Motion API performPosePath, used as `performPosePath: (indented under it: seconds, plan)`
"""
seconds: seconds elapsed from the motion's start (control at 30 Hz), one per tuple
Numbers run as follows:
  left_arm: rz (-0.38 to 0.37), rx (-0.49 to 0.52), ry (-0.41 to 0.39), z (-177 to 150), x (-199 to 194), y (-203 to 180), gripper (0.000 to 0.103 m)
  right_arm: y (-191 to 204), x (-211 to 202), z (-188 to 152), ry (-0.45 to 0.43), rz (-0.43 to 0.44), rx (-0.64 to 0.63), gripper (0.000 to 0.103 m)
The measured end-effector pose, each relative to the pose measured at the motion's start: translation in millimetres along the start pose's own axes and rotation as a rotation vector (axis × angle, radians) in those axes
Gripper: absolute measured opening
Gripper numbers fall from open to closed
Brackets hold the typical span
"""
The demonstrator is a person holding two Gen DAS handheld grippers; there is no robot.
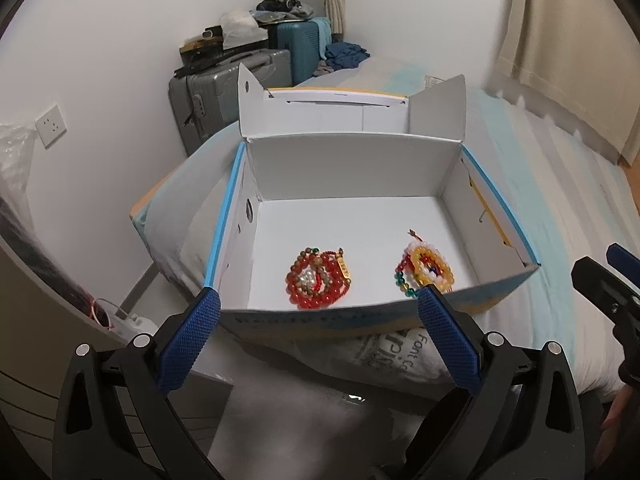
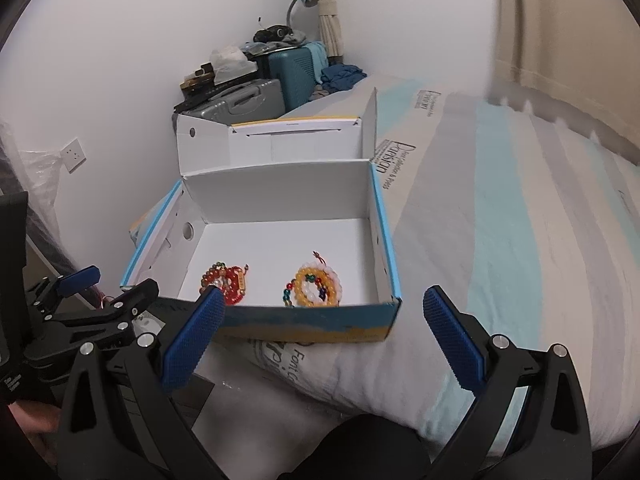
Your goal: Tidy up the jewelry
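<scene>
An open white cardboard box (image 1: 344, 176) with blue edges lies on the bed, lid folded back. Inside it lie a pile of red bead bracelets (image 1: 318, 280) on the left and a pile of yellow, white and green bead bracelets (image 1: 426, 270) on the right. My left gripper (image 1: 318, 300) is open and empty, just before the box's near wall. In the right wrist view the same box (image 2: 280, 188) holds the red pile (image 2: 226, 280) and the yellow pile (image 2: 316, 284). My right gripper (image 2: 324, 300) is open and empty, just in front of the box's near right part.
The box rests on a white pillow (image 2: 360, 368) on a bed with a striped cover (image 2: 520, 220). Suitcases (image 1: 240, 80) with clutter stand against the far wall. A curtain (image 1: 560, 40) hangs at the right. A cabinet edge (image 1: 48, 300) is at the left.
</scene>
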State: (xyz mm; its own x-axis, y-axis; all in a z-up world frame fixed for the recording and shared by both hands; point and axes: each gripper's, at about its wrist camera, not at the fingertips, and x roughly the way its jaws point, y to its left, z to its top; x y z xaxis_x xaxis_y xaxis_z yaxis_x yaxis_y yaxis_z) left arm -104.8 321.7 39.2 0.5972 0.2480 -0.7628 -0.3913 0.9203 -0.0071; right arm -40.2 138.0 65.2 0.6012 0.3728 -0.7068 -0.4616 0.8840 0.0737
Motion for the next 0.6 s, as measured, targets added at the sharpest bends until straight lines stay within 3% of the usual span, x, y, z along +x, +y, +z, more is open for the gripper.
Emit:
performPosePath:
  seconds: [0.6]
  plan:
    - [0.026, -0.001, -0.005, -11.7, -2.2, -0.1, 0.097, 0.2, -0.4, -11.3, 0.011, -0.014, 0.008, 0.095]
